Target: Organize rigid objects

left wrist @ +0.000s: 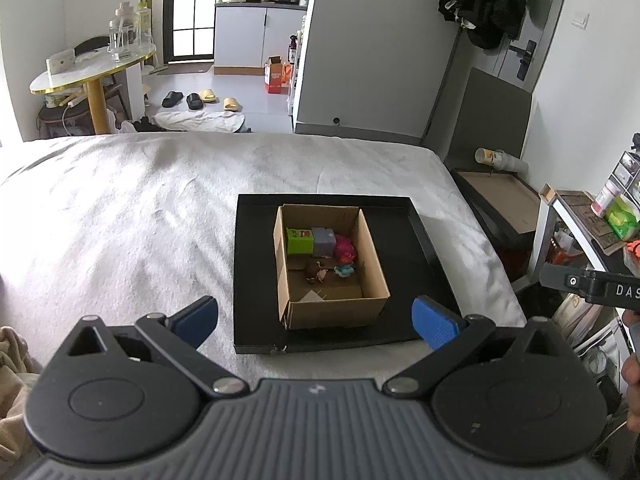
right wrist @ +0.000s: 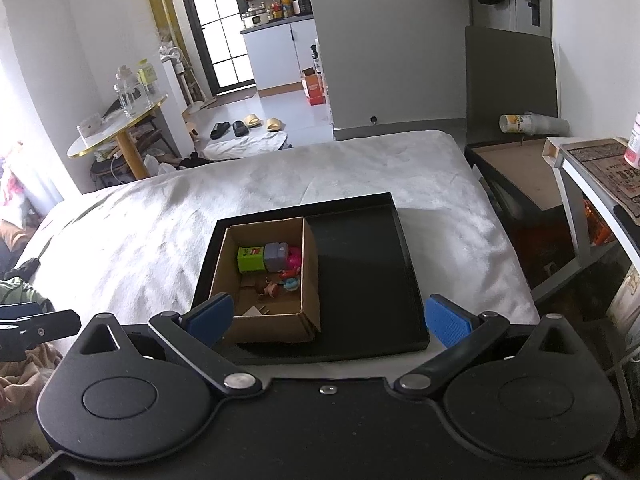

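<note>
A brown cardboard box [left wrist: 374,256] stands open on a black tray [left wrist: 424,256] on the bed. Inside it lie a green cube [left wrist: 299,240], a grey cube [left wrist: 324,241], a pink toy [left wrist: 345,250] and small figures [left wrist: 320,274]. My left gripper [left wrist: 316,322] is open and empty, just in front of the tray. In the right wrist view the box [right wrist: 310,268] fills the left half of the tray [right wrist: 360,264], with the green cube [right wrist: 251,259] and grey cube [right wrist: 276,257] inside. My right gripper [right wrist: 328,318] is open and empty at the tray's near edge.
A white blanket [left wrist: 140,216] covers the bed. To the right stand a dark side table [right wrist: 520,172] with a paper cup stack [right wrist: 532,123] and a shelf [right wrist: 600,176]. A round table [left wrist: 92,68] and slippers [left wrist: 200,99] are on the floor beyond.
</note>
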{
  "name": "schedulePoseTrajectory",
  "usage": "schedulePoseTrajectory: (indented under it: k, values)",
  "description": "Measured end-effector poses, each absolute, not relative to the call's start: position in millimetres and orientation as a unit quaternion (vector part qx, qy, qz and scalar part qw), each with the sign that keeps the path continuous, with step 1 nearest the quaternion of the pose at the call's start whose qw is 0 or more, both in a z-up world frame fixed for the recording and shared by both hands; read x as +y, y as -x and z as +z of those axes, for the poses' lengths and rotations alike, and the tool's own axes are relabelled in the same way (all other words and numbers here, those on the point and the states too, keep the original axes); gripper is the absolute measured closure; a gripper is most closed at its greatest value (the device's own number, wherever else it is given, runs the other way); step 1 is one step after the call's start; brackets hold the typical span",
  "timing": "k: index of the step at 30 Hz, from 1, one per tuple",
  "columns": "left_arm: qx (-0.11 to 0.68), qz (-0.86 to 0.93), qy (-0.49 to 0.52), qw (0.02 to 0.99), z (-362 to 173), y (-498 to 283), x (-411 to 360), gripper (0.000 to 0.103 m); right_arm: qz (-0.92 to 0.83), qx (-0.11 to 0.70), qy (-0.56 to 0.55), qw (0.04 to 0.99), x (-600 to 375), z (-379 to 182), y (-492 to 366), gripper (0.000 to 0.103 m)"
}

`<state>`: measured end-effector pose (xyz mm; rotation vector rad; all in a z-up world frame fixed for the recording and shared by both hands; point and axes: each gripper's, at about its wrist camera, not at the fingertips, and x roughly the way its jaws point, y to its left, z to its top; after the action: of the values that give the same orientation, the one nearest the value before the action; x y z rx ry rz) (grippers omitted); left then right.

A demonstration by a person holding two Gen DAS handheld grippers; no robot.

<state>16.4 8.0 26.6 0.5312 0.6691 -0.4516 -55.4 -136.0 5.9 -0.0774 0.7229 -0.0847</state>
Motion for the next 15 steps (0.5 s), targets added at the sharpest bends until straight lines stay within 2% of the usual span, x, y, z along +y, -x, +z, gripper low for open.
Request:
schedulePoseTrajectory:
  k: [15]
  values:
    - [0.322, -0.226, -0.25, 0.885, 29.0, -15.6, 6.2, 0.0, -0.039, 0.354, 0.044, 0.933, -132.5, 4.6, 56.5, 0.0]
